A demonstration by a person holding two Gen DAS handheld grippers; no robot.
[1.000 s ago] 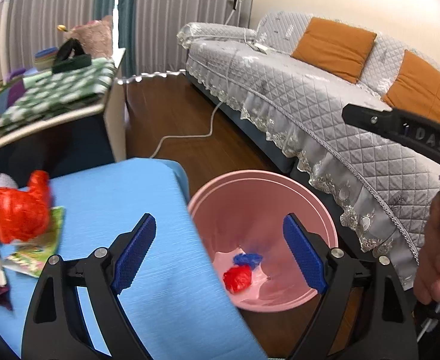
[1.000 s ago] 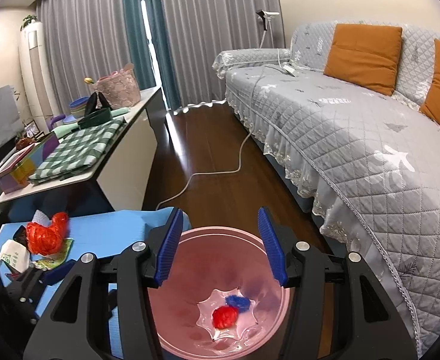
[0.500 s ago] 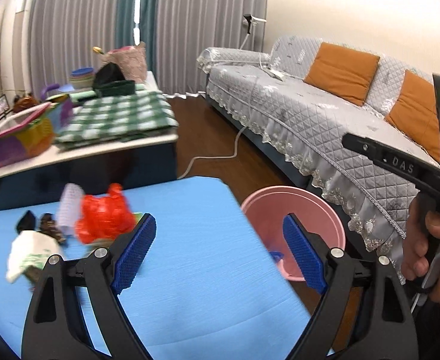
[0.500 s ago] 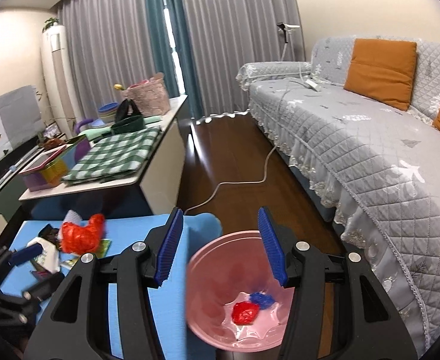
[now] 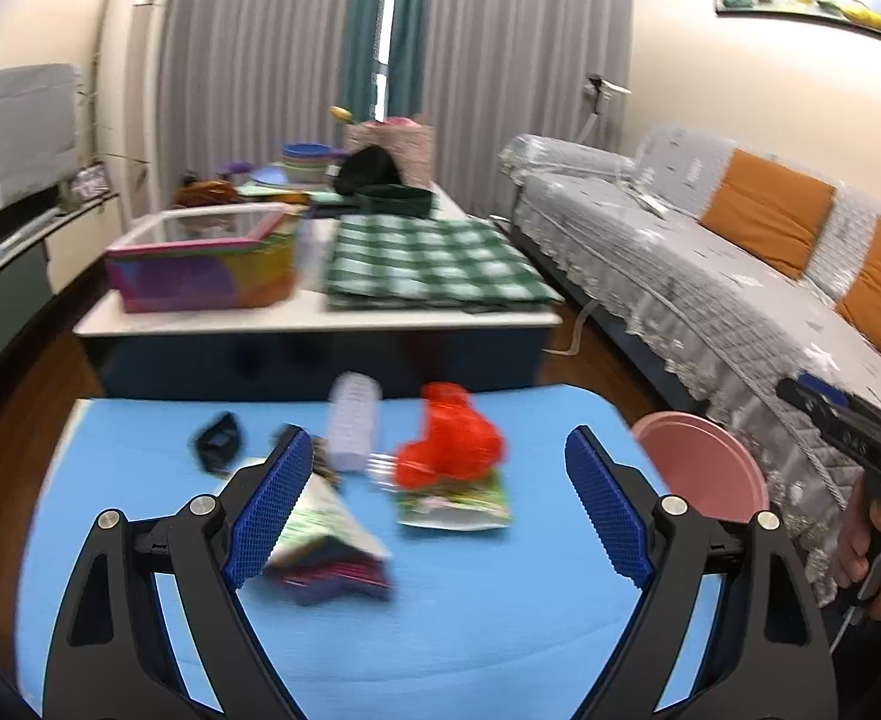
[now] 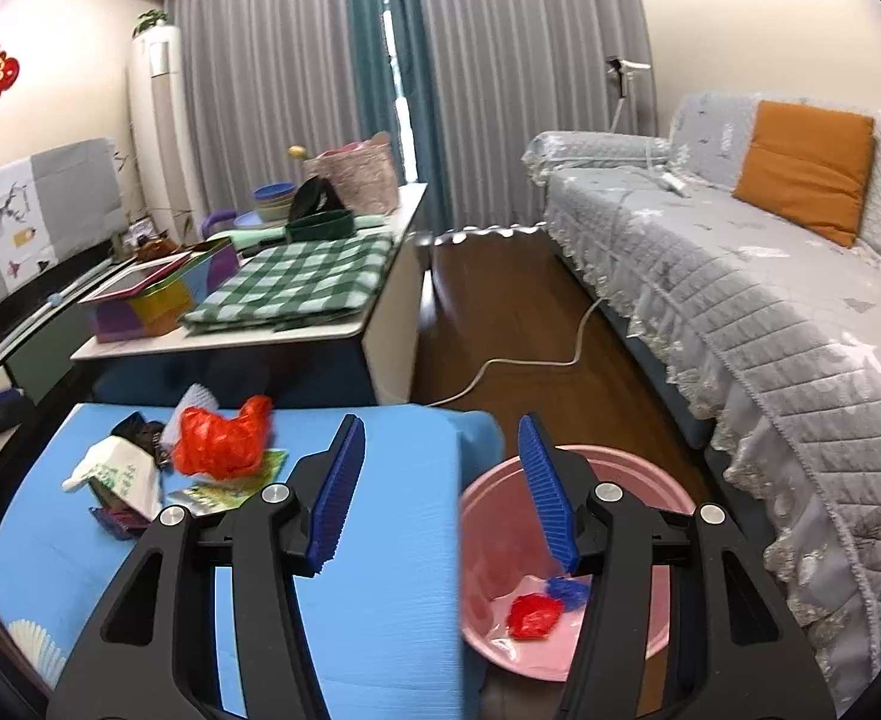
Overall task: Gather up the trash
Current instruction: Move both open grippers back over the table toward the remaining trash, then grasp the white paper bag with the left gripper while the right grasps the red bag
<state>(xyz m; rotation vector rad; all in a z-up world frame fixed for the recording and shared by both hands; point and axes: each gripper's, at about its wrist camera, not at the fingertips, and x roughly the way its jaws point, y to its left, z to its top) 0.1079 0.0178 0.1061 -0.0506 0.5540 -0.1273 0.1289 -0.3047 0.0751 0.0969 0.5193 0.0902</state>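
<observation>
Here the grey quilted sofa [image 6: 770,324] fills the right side of the room, with the white desk [image 5: 320,318] — carrying a green checked cloth [image 5: 428,264] and a colourful box [image 5: 200,264] — just behind the blue desk [image 5: 470,588], which serves as landmark. Off the blue desk's right edge, on the floor between it and the sofa, stands the pink bin [image 6: 560,654]; a red scrap [image 6: 533,615] and a blue scrap [image 6: 566,588] lie at its bottom. The remaining trash sits toward the blue desk's far left part: a crumpled red bag [image 5: 449,444] on a green wrapper [image 5: 458,501], a white-and-green packet [image 5: 320,522] over something dark purple, a white ridged cup [image 5: 353,420], a small black piece [image 5: 218,447]. The left gripper [image 5: 434,498] hangs above that pile — jaws spread wide, nothing between them, blurred. The right gripper [image 6: 440,486] straddles the blue desk's right edge above the bin, about half open and empty.
</observation>
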